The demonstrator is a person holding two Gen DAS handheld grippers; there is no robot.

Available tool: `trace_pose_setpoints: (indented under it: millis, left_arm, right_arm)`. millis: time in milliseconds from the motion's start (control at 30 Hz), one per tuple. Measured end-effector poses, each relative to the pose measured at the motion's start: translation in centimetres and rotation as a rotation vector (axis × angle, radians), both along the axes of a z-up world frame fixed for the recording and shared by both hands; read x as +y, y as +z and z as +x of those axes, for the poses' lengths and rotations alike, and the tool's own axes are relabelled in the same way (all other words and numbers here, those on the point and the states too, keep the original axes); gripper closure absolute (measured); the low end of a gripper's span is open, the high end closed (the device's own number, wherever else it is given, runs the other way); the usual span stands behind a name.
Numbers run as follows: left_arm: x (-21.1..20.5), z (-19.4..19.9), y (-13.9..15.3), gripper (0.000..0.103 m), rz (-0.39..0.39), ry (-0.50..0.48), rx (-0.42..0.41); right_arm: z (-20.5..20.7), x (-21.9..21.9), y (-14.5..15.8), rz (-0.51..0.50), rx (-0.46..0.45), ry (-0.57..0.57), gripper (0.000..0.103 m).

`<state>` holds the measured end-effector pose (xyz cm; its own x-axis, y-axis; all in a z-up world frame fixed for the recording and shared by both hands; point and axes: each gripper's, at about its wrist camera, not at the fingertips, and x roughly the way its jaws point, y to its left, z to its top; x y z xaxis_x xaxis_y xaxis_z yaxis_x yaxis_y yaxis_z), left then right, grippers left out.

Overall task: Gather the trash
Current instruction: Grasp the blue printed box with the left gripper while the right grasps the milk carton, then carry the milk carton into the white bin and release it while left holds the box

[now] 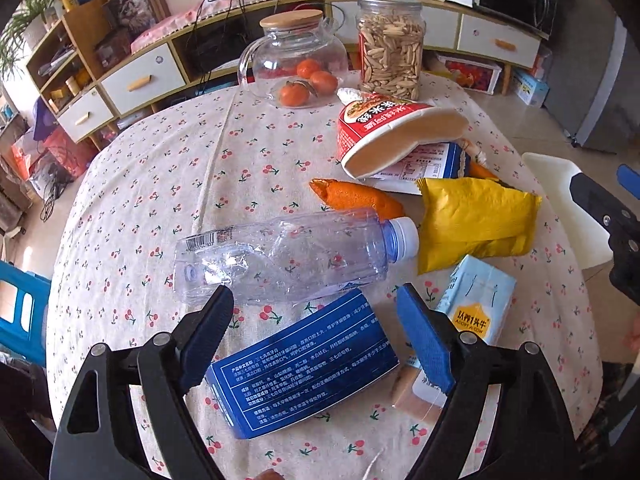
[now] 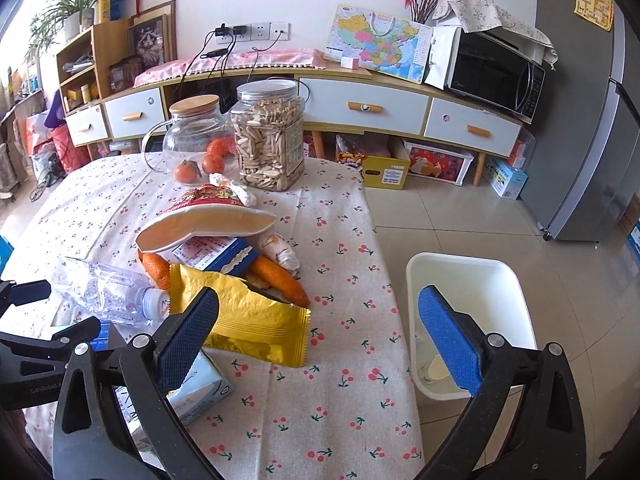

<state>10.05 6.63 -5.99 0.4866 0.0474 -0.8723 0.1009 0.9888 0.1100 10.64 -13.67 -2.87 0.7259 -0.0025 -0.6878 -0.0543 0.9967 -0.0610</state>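
The left gripper (image 1: 316, 304) hangs with its jaws spread wide and nothing pinched; the dark blue carton (image 1: 304, 364) lies flat directly under the gap, touching neither pad. Just beyond its fingertips the crushed clear bottle (image 1: 288, 258) lies on its side, cap toward the right. To the right of the right finger sits the pale blue milk carton (image 1: 478, 304), close to the near table edge.

The right gripper (image 2: 320, 312) also stands wide open and empty, over bare cherry-print tablecloth (image 2: 340, 408) near the table's right edge. Its left finger overlaps the yellow wrapper (image 2: 256, 320); its right finger hangs past the edge, above the white bin (image 2: 468, 280) on the floor, which holds a few scraps.

Farther ahead of both lie orange peels (image 1: 352, 198), then a flattened red noodle cup (image 1: 384, 136) resting on a blue-and-white box (image 2: 218, 254). The cloth to the left of the pile is open. At the far table edge stand a glass teapot (image 1: 296, 60), tangerines (image 1: 308, 80) and a jar of seeds (image 1: 390, 48).
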Motion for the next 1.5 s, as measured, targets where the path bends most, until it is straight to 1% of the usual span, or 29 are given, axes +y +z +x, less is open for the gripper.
trace_pose_setpoints:
  millis: [100, 233, 300, 400, 467, 533, 567, 600, 633, 667, 700, 733, 767, 833, 900, 1033, 1100, 1167, 1300, 1400, 1500]
  left_arm:
    - [0.8, 0.3, -0.9, 0.021, -0.009, -0.105, 0.089]
    - [0.8, 0.3, -2.0, 0.021, 0.047, -0.266, 0.19]
    - [0.6, 0.2, -2.2, 0.017, 0.065, -0.341, 0.213]
    - [0.0, 0.6, -2.6, 0.017, 0.082, -0.425, 0.264]
    - [-0.9, 0.6, -3.2, 0.017, 0.119, -0.491, 0.3]
    - [-1.7, 0.2, -4.0, 0.017, 0.18, -0.551, 0.327]
    - [-2.0, 0.1, -4.4, 0.017, 0.205, -0.567, 0.331]
    - [-2.0, 0.1, -4.6, 0.017, 0.209, -0.574, 0.338]
    - [-2.0, 0.2, -4.9, 0.017, 0.198, -0.571, 0.341]
    - [-1.8, 0.4, -5.0, 0.019, 0.182, -0.561, 0.342]
    - [-1.6, 0.5, -5.2, 0.028, 0.163, -0.548, 0.345]
    - [-1.3, 0.6, -5.5, 0.028, 0.141, -0.533, 0.352]
    - [-1.1, 0.6, -5.6, 0.03, 0.127, -0.522, 0.339]
    - [-0.5, 0.3, -5.7, 0.037, 0.086, -0.497, 0.324]
    - [0.2, -0.4, -5.6, 0.047, 0.052, -0.462, 0.296]
    - [1.4, -1.9, -5.1, 0.048, -0.009, -0.365, 0.222]
    - [2.0, -2.7, -4.4, 0.048, -0.043, -0.309, 0.179]
    - [3.0, -4.2, -3.3, 0.048, -0.052, -0.247, 0.126]
    - [4.3, -5.2, -0.5, 0.048, -0.079, -0.083, -0.002]
    - [5.3, -6.1, 1.0, 0.048, -0.047, 0.032, -0.115]
    - [5.4, -5.9, 2.4, 0.047, -0.033, 0.11, -0.206]
  right_arm:
    - [0.2, 0.6, -0.4, 0.031, 0.049, 0.01, 0.007]
    - [0.4, 1.1, -1.0, 0.069, 0.117, 0.015, 0.007]
    - [0.5, 1.4, -1.4, 0.084, 0.153, 0.016, 0.007]
    - [0.5, 1.6, -2.1, 0.103, 0.212, 0.012, 0.007]
    - [0.5, 1.6, -2.6, 0.123, 0.245, 0.01, 0.007]
    - [0.5, 1.6, -2.8, 0.134, 0.266, 0.003, 0.007]
    - [0.6, 1.5, -2.9, 0.141, 0.275, 0.001, 0.007]
    - [0.6, 1.5, -2.9, 0.148, 0.283, -0.003, 0.007]
    - [0.6, 1.4, -3.0, 0.155, 0.29, -0.007, 0.007]
    - [0.7, 1.4, -3.1, 0.162, 0.297, -0.01, 0.007]
    - [0.7, 1.4, -3.1, 0.169, 0.305, -0.014, 0.007]
    - [0.7, 1.4, -3.2, 0.173, 0.311, -0.015, 0.007]
    - [0.7, 1.5, -3.3, 0.173, 0.317, -0.015, 0.007]
    - [0.7, 1.7, -3.4, 0.168, 0.326, -0.01, 0.007]
    - [0.6, 2.1, -3.6, 0.157, 0.331, -0.003, 0.007]
    - [0.6, 2.8, -4.1, 0.143, 0.346, 0.006, 0.007]
    - [0.6, 3.2, -4.3, 0.138, 0.357, 0.006, 0.007]
    - [0.6, 3.7, -4.7, 0.14, 0.371, 0.006, 0.007]
    - [0.5, 4.9, -5.4, 0.125, 0.379, 0.009, 0.007]
    - [0.3, 5.8, -6.0, 0.114, 0.386, 0.006, 0.007]
    - [0.1, 6.6, -6.7, 0.12, 0.405, 0.005, 0.007]
